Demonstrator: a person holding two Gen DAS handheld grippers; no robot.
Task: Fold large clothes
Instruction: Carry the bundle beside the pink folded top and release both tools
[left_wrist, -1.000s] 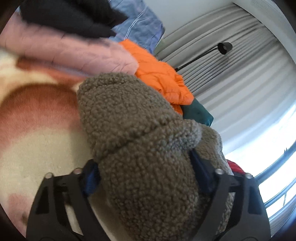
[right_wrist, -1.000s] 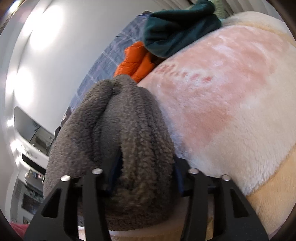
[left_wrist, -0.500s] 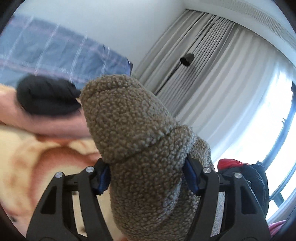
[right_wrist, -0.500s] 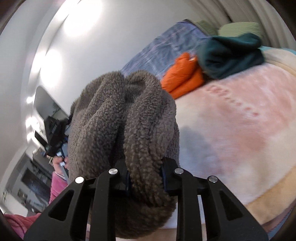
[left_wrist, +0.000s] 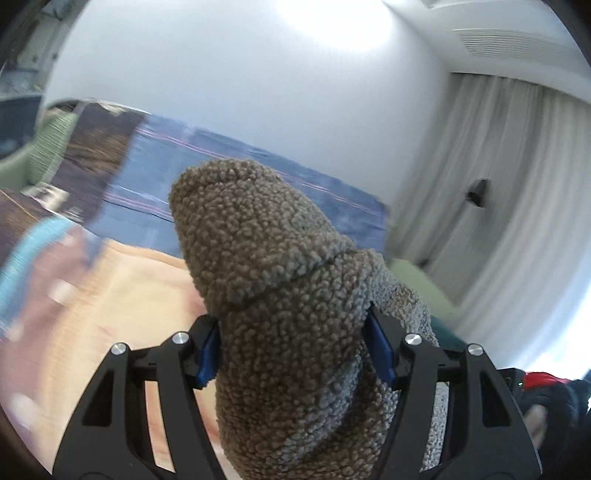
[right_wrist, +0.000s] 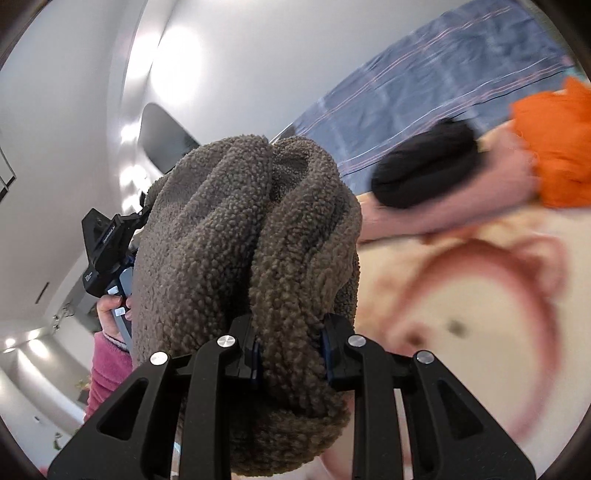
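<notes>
Thick brown sherpa-fleece garment is pinched by left gripper and right gripper, fingers closing lately, above the bed. Judged soft, bulky, compressible; best gripped at edges.

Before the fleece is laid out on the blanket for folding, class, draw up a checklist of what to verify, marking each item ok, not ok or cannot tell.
1. Left gripper clamped on the brown fleece garment: ok, pads press into a thick bunch.
2. Right gripper clamped on the fleece: ok, a thinner fold is pinched.
3. Garment spread flat between the grippers: not ok, it is bunched at both.
4. Hem clear of the blanket: cannot tell, the lower part is out of view.
5. Landing spot free: ok nearby; the black garment and orange jacket lie at the far edge.
</notes>
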